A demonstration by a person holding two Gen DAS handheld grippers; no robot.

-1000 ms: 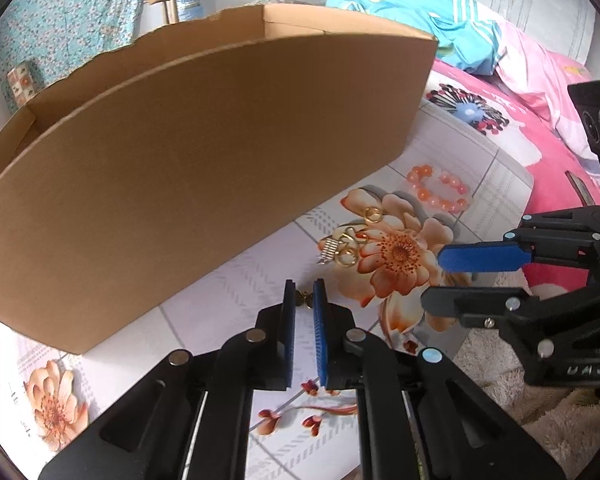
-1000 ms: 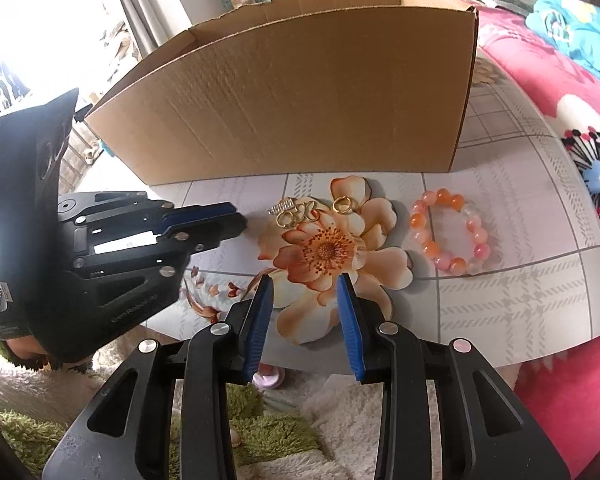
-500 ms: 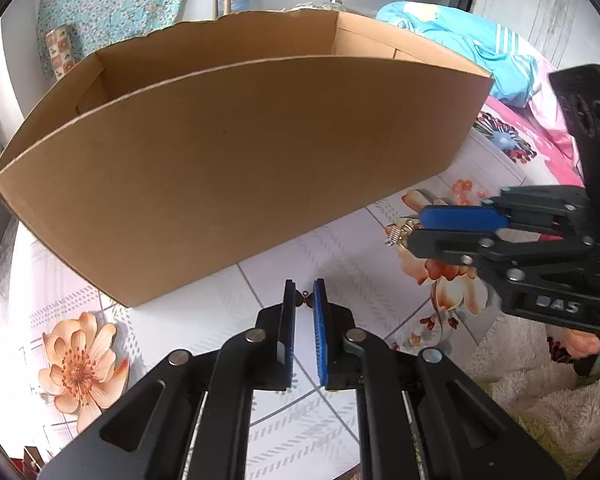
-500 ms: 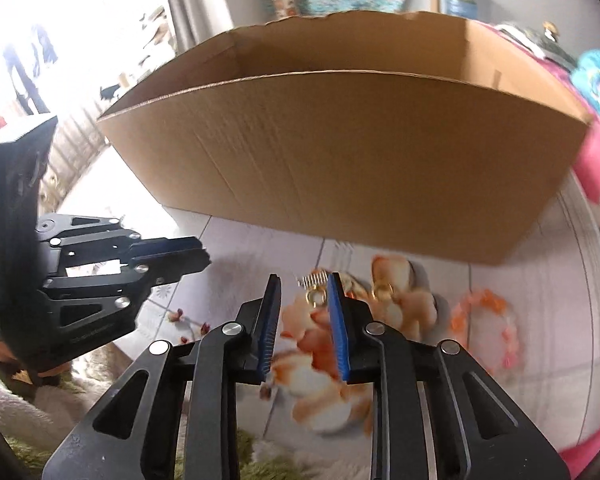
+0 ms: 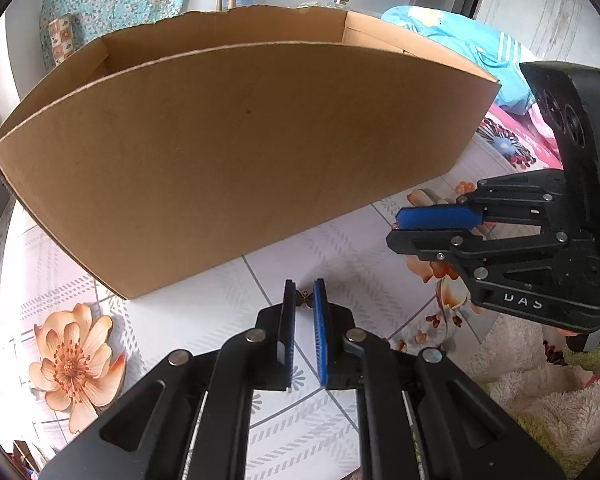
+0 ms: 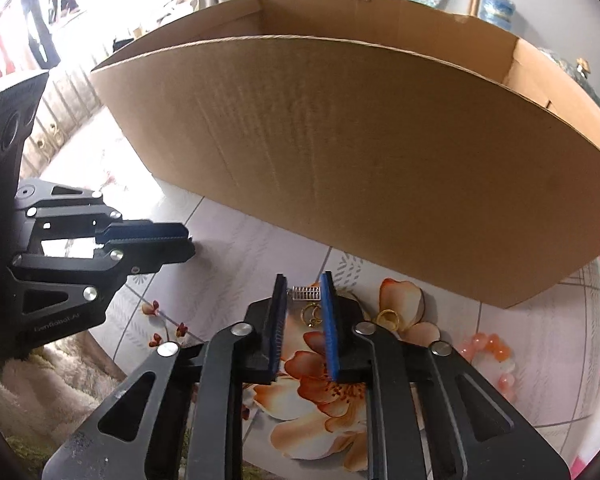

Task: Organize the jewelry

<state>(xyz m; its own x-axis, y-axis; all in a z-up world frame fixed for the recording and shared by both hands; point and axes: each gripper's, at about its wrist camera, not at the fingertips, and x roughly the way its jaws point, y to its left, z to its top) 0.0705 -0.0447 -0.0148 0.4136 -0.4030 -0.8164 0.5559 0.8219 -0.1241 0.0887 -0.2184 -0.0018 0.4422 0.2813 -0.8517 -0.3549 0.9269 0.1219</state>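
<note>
Left wrist: left gripper (image 5: pixel 304 294) pinching small earring (image 5: pixel 302 298); right gripper (image 6: pixel 303 300) closing over gold jewelry (image 6: pixel 312 315), w/o grip yet

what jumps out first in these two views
A big open brown cardboard box fills the back of the flowered cloth. In front, the left gripper pinches a tiny dark-and-gold trinket; the right gripper is closing over small gold jewelry.
</note>
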